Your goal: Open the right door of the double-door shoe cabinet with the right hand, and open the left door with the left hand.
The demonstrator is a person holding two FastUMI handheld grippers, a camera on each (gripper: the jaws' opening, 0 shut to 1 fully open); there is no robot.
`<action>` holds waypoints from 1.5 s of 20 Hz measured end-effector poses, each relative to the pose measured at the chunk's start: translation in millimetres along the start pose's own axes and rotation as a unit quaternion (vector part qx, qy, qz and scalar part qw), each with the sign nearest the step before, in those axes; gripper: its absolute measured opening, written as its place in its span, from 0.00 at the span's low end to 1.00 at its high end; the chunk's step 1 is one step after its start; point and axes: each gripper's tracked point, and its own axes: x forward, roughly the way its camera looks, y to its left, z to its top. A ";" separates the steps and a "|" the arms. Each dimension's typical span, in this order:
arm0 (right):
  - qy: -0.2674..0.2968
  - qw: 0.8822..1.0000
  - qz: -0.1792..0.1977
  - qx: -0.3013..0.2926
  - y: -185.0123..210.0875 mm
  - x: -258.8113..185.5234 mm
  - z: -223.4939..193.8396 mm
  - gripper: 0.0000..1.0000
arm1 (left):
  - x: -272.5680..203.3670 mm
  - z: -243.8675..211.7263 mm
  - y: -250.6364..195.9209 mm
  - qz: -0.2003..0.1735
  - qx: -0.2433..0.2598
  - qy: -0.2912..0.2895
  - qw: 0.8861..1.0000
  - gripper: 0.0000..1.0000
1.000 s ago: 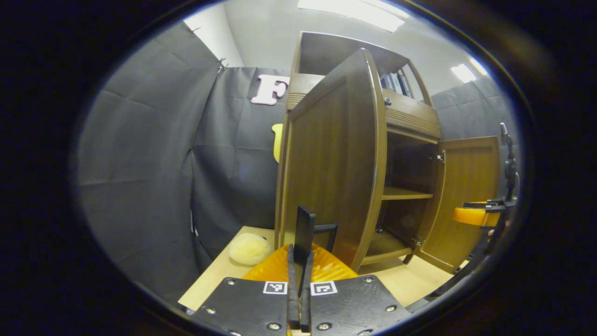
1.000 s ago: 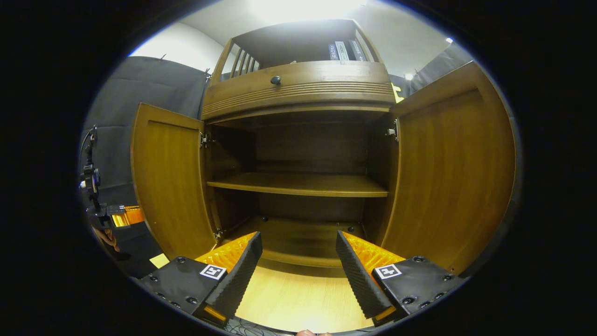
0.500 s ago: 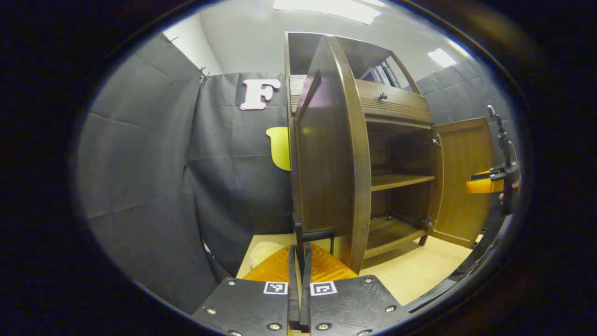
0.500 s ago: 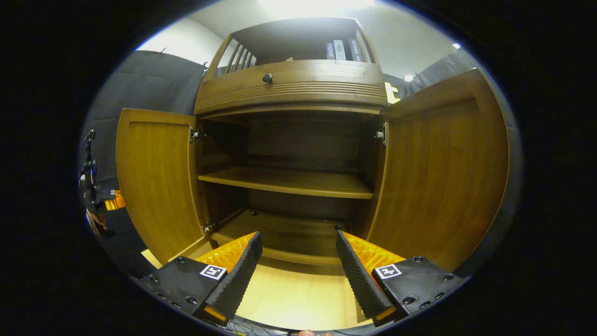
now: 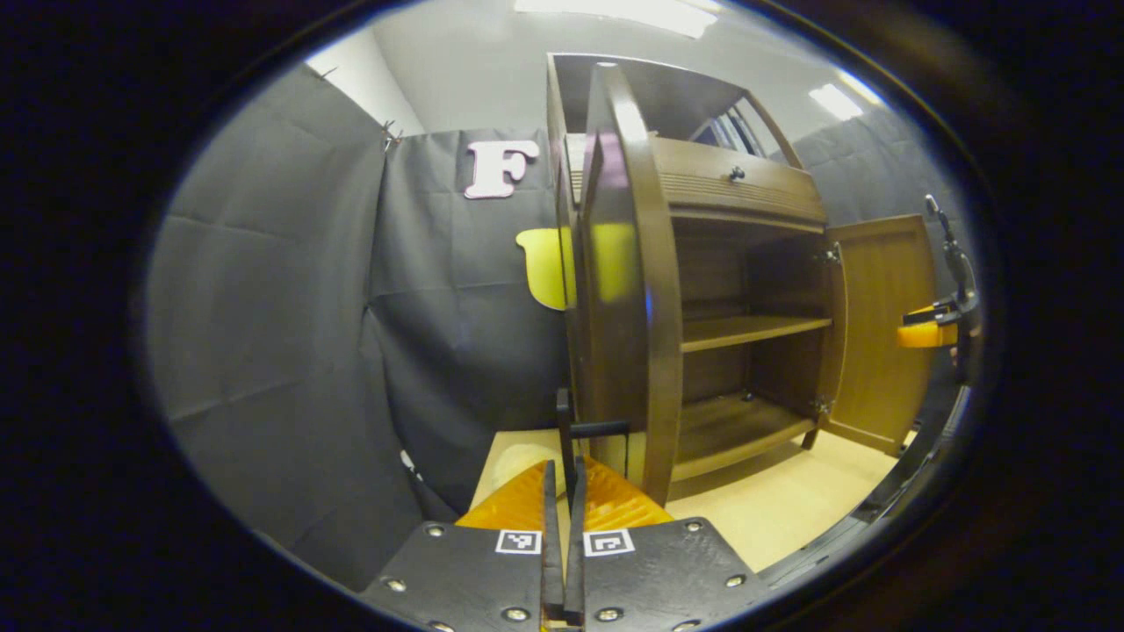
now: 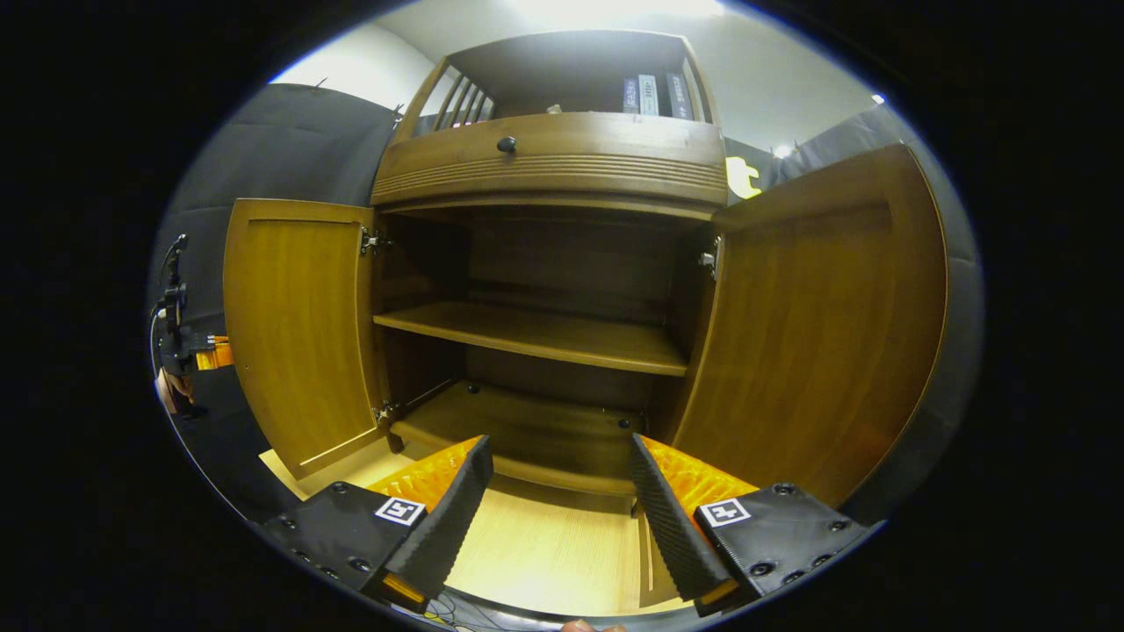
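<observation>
Both doors of the shoe cabinet point(image 6: 544, 167) stand wide, its two shelves bare. The left gripper point(image 5: 562, 491) is pinched closed on the thin black handle point(image 5: 597, 429) at the outer edge of the left door point(image 5: 628, 290), seen edge-on. The right gripper point(image 6: 555, 491) hangs with its fingers spread and empty before the lower shelf point(image 6: 527, 430), the right door point(image 6: 817, 325) swung out beside it. To finish cleanly, the left hand should follow the hinge's arc, avoid forcing the door past its stop, then part the fingers before drawing straight back off the handle.
</observation>
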 end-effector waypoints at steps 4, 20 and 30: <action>-0.009 1.000 0.028 0.005 -6.7 -6.1 -5.0 0.98 | -44.9 19.8 -6.9 0.050 0.000 0.008 0.999 0.03; -0.017 0.988 0.156 0.004 -8.2 -79.0 -40.4 0.97 | -176.5 68.0 -184.8 0.222 -0.150 -0.035 0.963 0.96; 0.008 0.994 0.103 0.036 -35.4 -85.4 -59.1 0.97 | -153.7 99.4 -215.9 0.201 -0.094 -0.048 0.974 0.96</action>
